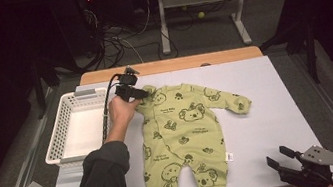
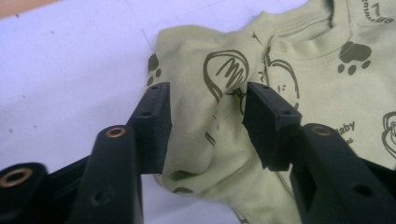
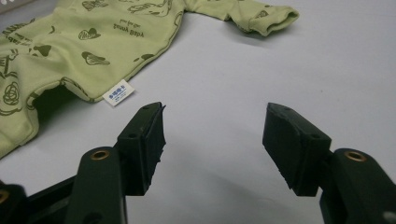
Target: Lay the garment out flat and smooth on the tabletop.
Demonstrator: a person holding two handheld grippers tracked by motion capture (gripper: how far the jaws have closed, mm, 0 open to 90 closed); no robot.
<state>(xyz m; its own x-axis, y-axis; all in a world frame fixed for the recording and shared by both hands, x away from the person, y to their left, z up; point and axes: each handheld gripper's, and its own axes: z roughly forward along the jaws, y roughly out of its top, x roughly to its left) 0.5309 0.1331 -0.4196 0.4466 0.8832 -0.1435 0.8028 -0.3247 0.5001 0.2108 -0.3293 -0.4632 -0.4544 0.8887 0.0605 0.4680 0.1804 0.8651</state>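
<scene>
A light green baby romper [image 1: 185, 131] with dark koala prints lies flat on the pale table [image 1: 268, 108], neck toward the far edge and legs toward the front. My left gripper [image 1: 143, 93] is at the romper's left shoulder. In the left gripper view its jaws [image 2: 208, 91] stand open astride the bunched left sleeve [image 2: 201, 135], with a gap showing on the cloth between the pads. My right gripper [image 1: 278, 157] rests low near the table's front right corner. It is open over bare table [image 3: 212, 121], with nothing between its fingers.
A white slatted basket [image 1: 63, 112] stands at the table's left edge beside my left forearm. The romper's right sleeve [image 3: 261, 18] stretches out toward the right. A small white label [image 3: 118, 93] sticks out of its side seam. Cables and desk legs lie beyond the far edge.
</scene>
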